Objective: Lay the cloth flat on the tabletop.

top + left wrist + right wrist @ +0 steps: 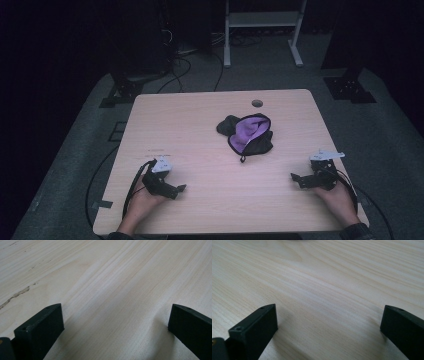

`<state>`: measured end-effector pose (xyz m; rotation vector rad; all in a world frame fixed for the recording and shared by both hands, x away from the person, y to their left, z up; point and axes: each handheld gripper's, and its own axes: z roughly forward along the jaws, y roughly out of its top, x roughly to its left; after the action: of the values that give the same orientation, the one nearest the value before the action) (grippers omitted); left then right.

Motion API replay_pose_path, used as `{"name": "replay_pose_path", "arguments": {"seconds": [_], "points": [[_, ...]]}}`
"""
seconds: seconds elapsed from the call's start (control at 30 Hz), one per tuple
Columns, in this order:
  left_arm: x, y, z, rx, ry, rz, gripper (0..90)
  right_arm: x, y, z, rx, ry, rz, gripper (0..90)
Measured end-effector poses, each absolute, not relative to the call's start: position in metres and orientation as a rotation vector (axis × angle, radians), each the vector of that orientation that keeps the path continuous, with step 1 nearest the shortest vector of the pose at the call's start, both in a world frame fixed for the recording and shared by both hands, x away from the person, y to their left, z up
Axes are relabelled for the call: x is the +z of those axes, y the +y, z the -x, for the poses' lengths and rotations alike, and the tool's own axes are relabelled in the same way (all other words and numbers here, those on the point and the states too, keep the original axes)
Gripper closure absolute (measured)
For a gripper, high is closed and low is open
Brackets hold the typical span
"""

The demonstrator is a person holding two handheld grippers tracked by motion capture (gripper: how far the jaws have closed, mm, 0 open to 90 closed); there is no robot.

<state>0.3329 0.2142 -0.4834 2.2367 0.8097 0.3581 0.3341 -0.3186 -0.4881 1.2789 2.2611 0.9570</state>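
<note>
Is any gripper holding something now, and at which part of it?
Nothing is held. The left gripper and right gripper rest open on the table, apart from the black and purple pouch.

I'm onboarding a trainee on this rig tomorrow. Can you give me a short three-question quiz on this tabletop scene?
1. True or false: the left tool is clamped on the pouch.
2. What colour is the pouch's lining? A) green B) purple C) orange
3. Fill in: the round hole in the table lies on the ____ side of the pouch, seen from the person.

Key
1. False. Both the left tool and the right tool rest near the table's front edge with jaws wide apart, nothing between them, well clear of the pouch.
2. B, purple, inside a black shell.
3. Far.
</note>
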Motion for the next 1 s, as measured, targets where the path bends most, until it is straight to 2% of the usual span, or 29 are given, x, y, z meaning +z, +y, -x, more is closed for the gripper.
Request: {"name": "replay_pose_path", "arguments": {"seconds": [0.37, 0.43, 0.57, 1.0], "points": [[-0.484, 0.214, -0.334, 0.361, 0.816, -2.233, 0.0, -0.486, -0.318, -0.337, 0.919, 2.253, -1.323, 0.9], [-0.484, 0.214, -0.334, 0.362, 0.82, -2.231, 0.0, -0.483, -0.319, -0.336, 0.951, 2.268, -1.333, 4.5], [-0.484, 0.214, -0.334, 0.363, 0.821, -2.231, 0.0, -0.47, -0.317, -0.334, 1.018, 2.249, -1.296, 5.6], [-0.483, 0.214, -0.333, 0.367, 0.823, -2.233, 0.0, -0.448, -0.277, -0.349, 1.176, 2.288, -1.207, 12.4]]}}
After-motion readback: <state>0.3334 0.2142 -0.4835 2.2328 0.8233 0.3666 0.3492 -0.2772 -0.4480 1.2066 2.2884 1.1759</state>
